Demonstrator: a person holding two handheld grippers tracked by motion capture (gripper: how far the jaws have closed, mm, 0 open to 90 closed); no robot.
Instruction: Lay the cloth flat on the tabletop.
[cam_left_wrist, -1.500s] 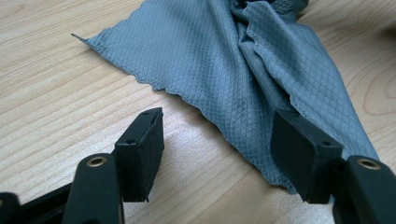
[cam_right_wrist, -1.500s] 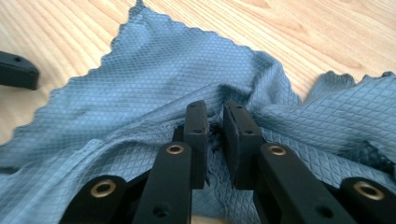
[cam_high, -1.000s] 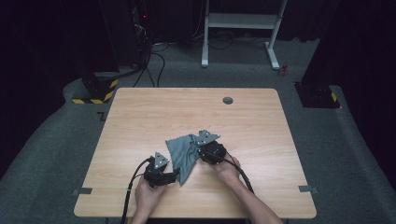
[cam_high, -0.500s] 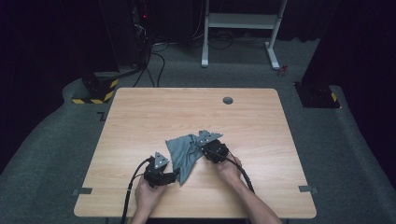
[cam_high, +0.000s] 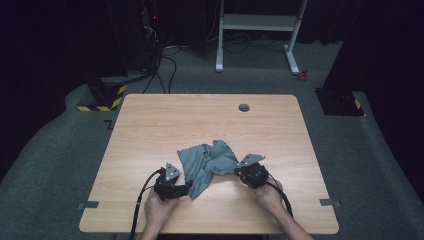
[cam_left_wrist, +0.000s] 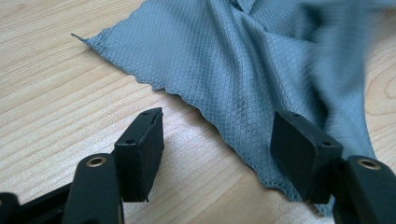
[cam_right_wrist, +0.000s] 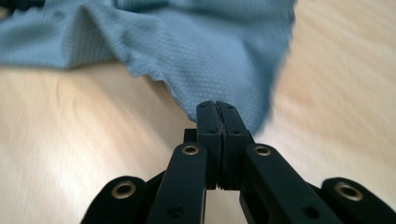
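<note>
A matt grey cloth (cam_left_wrist: 243, 60) with a fine diamond weave lies on the smooth, light wood-grain table (cam_high: 165, 125).

A lab: lone wooden table (cam_high: 150, 125) on grey carpet (cam_high: 60, 165) (hazard-striped stand (cam_high: 102, 97) behind).

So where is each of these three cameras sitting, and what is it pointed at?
High view: above the person's side, looking forward and down on the table; forearms and both hand-held grippers show.
Left gripper view: rides the left hand-held gripper, looking along its open jaws at the grey cloth.
Right gripper view: rides the right hand-held gripper, jaws shut on a cloth corner.
All share the cloth.
</note>
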